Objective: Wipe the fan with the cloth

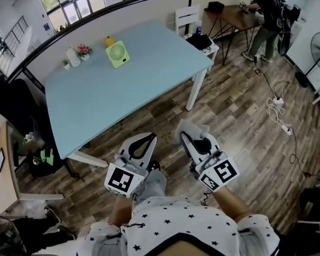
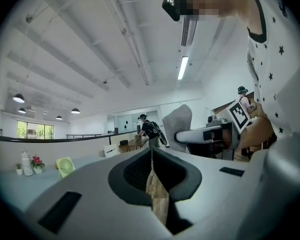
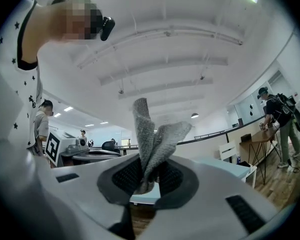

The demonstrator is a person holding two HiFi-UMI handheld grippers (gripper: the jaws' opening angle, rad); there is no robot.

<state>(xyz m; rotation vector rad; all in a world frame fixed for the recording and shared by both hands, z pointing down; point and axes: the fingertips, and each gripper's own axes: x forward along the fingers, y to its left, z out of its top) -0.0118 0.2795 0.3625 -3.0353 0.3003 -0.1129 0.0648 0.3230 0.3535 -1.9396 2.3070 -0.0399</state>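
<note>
Grey cloth [image 3: 155,134] is pinched, crumpled, between the jaws of the right gripper [image 1: 194,140]. Left gripper [image 1: 145,143] has its jaws pressed together on nothing. Both hang over the wooden floor [image 1: 240,116], well apart from the green fan [image 1: 117,54], which stands upright on the blue table [image 1: 96,105].

fan [image 1: 117,54]: lime green
table [image 1: 96,103]: pale blue
cloth [image 3: 151,134]: grey, knitted texture
shirt [image 1: 176,223]: white, black stars
floor [image 1: 240,111]: brown wood planks
</note>
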